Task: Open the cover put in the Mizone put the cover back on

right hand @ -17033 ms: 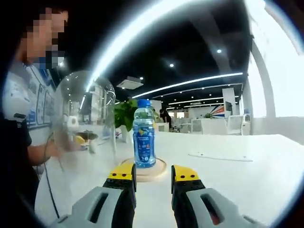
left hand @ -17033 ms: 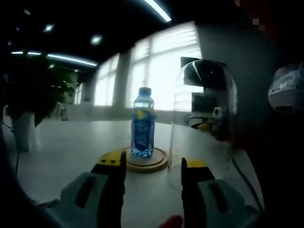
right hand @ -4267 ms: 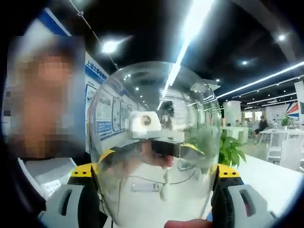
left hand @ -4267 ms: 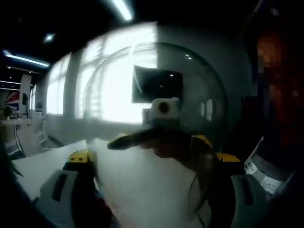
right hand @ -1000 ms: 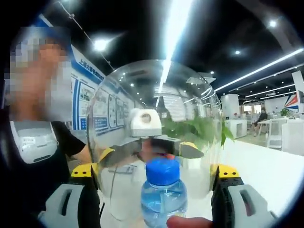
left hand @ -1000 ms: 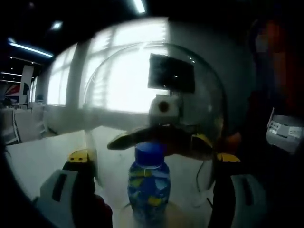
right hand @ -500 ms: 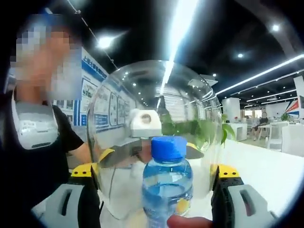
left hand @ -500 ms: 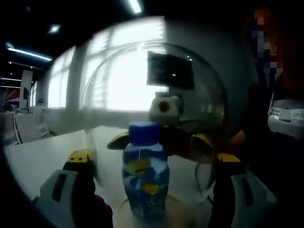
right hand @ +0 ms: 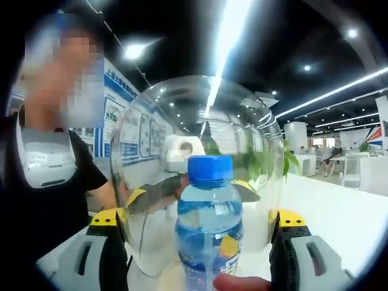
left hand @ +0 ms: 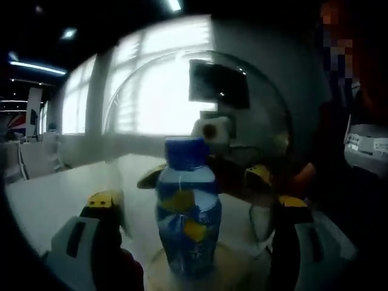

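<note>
With both grippers (left hand: 191, 209) (right hand: 197, 227) spread wide and clamped on the glass cover (right hand: 197, 176), we lower it level, keeping the Mizone bottle (right hand: 208, 224) centred between our jaws above the wooden base (left hand: 236, 267).

white table (left hand: 54, 200), round wooden base (left hand: 236, 267)

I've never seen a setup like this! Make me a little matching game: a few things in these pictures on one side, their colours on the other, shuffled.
Things:
1. bottle cap
2. dome cover
3. claw tips
4. table

Colours:
A. yellow
B. white
C. blue
D. clear glass

Pairs: 1-C, 2-D, 3-A, 4-B
</note>
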Motion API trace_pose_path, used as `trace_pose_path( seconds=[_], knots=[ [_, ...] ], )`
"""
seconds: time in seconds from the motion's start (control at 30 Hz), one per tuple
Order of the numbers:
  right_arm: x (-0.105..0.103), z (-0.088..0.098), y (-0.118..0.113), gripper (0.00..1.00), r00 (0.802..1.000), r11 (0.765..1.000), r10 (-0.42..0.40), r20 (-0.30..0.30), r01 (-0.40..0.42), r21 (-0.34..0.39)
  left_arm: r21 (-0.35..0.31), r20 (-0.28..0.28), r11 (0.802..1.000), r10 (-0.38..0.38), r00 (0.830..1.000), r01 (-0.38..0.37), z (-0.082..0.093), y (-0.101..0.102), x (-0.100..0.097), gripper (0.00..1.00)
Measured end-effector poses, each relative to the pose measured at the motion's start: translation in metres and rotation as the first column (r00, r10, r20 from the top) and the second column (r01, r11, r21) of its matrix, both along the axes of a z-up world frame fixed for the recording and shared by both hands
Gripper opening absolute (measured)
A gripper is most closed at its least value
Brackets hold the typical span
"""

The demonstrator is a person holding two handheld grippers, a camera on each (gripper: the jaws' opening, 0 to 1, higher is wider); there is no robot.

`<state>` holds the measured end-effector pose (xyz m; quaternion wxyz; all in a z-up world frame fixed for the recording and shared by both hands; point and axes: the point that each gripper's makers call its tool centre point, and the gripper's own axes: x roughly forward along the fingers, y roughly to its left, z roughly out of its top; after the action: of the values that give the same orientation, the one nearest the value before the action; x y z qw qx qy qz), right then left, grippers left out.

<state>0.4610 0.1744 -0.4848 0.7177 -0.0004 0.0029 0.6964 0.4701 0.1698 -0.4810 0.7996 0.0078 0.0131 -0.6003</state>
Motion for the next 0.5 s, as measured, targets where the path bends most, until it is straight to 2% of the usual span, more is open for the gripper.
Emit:
trace_pose_path(
  seconds=[0.17, 0.5],
  knots=[
    [0.0, 0.0, 0.001, 0.91, 1.0, 1.0, -0.001, -0.004, 0.001, 0.007, -0.008, -0.005, 1.0, 0.0, 1.0, 0.0, -0.001, 0.001, 0.0, 0.87],
    [0.007, -0.002, 0.001, 0.91, 0.999, 1.0, 0.001, -0.035, 0.0, 0.03, -0.034, -0.031, 0.999, 0.003, 1.0, -0.004, -0.002, 0.0, 0.013, 0.87]
  ],
)
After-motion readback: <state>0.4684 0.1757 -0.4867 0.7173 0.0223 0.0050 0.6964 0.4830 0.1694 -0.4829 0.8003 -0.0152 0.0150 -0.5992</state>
